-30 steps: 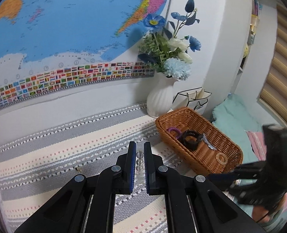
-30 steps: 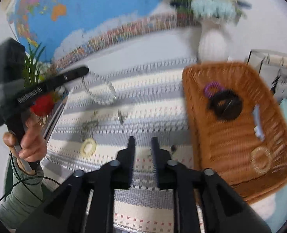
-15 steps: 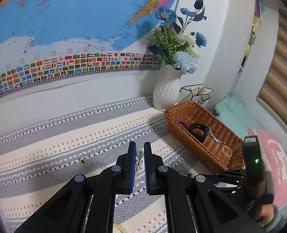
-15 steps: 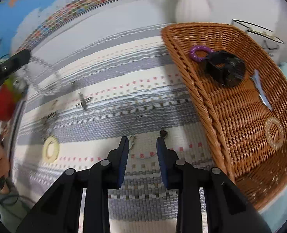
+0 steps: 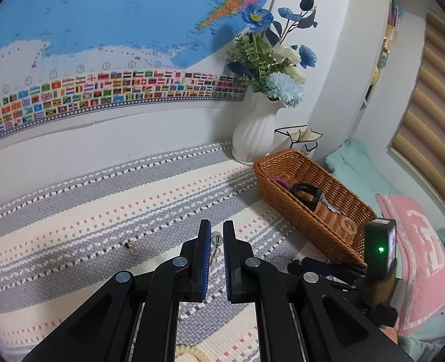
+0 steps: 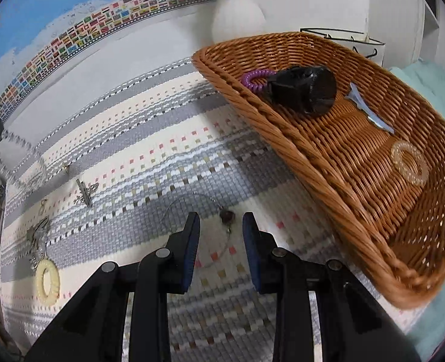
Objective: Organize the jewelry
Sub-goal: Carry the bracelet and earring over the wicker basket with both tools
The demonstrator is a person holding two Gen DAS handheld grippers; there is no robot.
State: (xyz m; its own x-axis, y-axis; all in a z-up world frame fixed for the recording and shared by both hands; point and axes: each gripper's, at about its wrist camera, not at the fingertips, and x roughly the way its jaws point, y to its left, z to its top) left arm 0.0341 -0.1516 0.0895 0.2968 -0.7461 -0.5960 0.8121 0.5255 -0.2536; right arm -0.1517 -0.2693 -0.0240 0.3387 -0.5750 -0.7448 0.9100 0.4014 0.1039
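Wicker basket (image 6: 328, 157) holding a purple coil tie (image 6: 254, 77), black watch (image 6: 304, 89), blue clip (image 6: 368, 108) and clear ring (image 6: 409, 163), no readable writing anywhere, right gripper (image 6: 221, 226) spread around a wire necklace (image 6: 225, 215) on the mat (image 6: 150, 150), left gripper (image 5: 213, 235) pinching a clear bead chain (image 5: 216, 238).

A: What is being kept in the wicker basket (image 6: 337, 163)?
B: A purple coil band (image 6: 254, 77), a black watch (image 6: 304, 89), a pale blue clip (image 6: 368, 108) and a clear ring (image 6: 409, 163) are being held on its floor.
A: And outside it?
B: A thin wire hoop with a dark bead (image 6: 226, 215) is lying flat on the striped mat (image 6: 150, 150), beside the basket; a dragonfly charm (image 6: 85, 193) and a cream ring (image 6: 47, 280) are lying farther left.
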